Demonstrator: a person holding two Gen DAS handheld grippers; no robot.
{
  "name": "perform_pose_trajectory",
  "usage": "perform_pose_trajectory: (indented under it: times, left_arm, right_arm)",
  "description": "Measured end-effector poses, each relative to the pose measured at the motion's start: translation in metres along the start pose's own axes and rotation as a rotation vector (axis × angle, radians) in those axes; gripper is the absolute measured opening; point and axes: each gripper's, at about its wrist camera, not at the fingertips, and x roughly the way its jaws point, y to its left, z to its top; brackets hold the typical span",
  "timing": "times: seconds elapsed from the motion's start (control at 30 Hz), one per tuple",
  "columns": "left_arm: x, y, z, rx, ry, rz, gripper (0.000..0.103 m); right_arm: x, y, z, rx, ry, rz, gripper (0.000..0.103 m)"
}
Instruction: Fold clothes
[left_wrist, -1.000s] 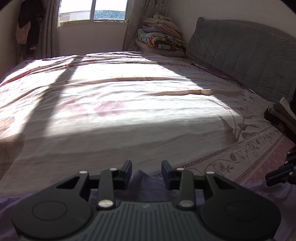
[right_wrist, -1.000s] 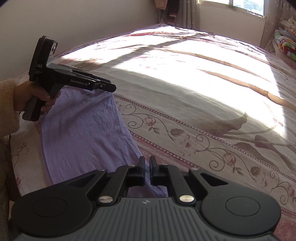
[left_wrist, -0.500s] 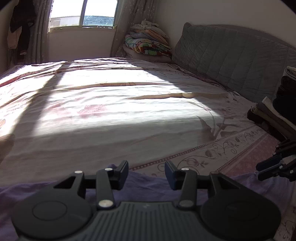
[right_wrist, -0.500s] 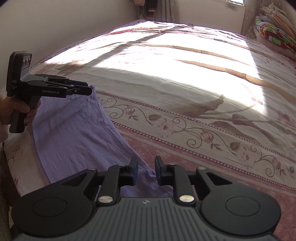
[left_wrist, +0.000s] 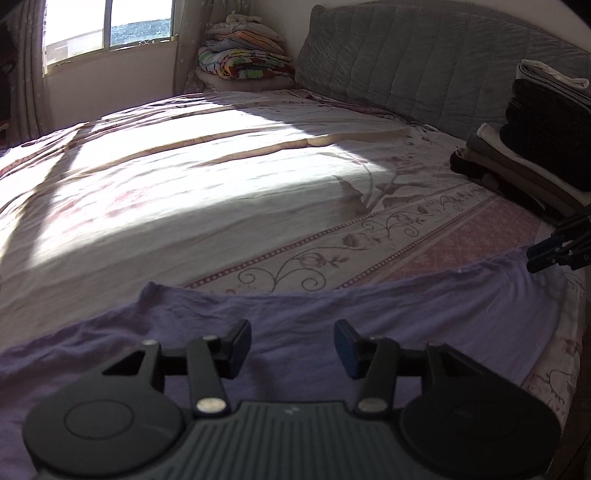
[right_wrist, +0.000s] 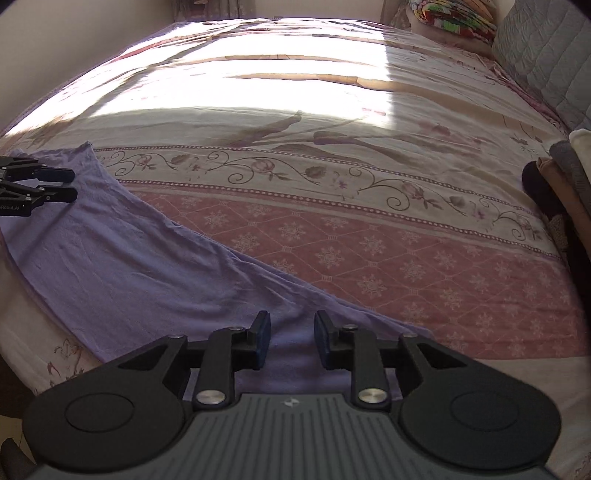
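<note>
A purple garment (left_wrist: 369, 314) lies flat along the near edge of the bed (left_wrist: 221, 192); it also shows in the right wrist view (right_wrist: 129, 258). My left gripper (left_wrist: 291, 345) is open and empty, just above the garment's left part. My right gripper (right_wrist: 291, 341) is open and empty above the garment's right end. The right gripper's fingers show at the far right of the left wrist view (left_wrist: 554, 253), and the left gripper's at the far left of the right wrist view (right_wrist: 44, 182). Neither holds cloth.
A stack of folded clothes (left_wrist: 528, 147) sits on the bed at the right, also seen in the right wrist view (right_wrist: 565, 177). A grey headboard (left_wrist: 424, 62) and a pile of colourful blankets (left_wrist: 243, 62) lie beyond. A wall runs along the left (right_wrist: 74, 44).
The right gripper opened and let go of the garment. The left gripper opened wider. Both grippers pulled back and the garment now lies spread flat on the bed.
</note>
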Motion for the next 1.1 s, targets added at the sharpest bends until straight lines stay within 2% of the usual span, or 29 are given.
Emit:
perform_pose_trajectory:
  times: [0.13,0.27,0.4,0.53,0.63,0.73,0.87,0.97,1.1]
  left_arm:
    - [0.000,-0.034,0.010,0.016,-0.032,-0.062,0.052]
    - [0.010,-0.066,0.004,0.047,0.000,-0.100,0.052]
    - [0.011,-0.070,-0.015,0.074,0.070,-0.076,0.053]
    - [-0.017,-0.034,-0.031,0.054,0.067,-0.054,0.057]
    - [-0.034,-0.001,-0.035,0.004,0.092,-0.003,0.058]
    - [-0.052,0.039,-0.043,-0.050,0.125,0.091,0.060]
    - [-0.074,0.082,-0.046,-0.107,0.138,0.206,0.061]
    - [-0.096,0.110,-0.038,-0.151,0.065,0.283,0.061]
    - [-0.124,0.159,-0.026,-0.258,-0.030,0.382,0.061]
  right_arm:
    - [-0.007,0.009,-0.004,0.019,-0.041,0.035,0.034]
    - [0.009,0.031,-0.004,0.014,-0.033,0.070,0.035]
    - [0.010,0.031,-0.011,0.009,-0.025,0.066,0.037]
    - [-0.004,-0.001,-0.022,0.048,0.009,0.008,0.041]
    - [-0.011,-0.025,-0.027,0.105,0.037,-0.028,0.041]
    - [-0.014,-0.032,-0.030,0.102,0.054,-0.085,0.041]
    - [-0.014,-0.024,-0.027,0.083,0.045,-0.076,0.041]
    - [-0.013,-0.011,-0.023,0.056,0.042,-0.060,0.042]
    - [-0.012,0.004,-0.014,0.023,0.046,-0.057,0.042]
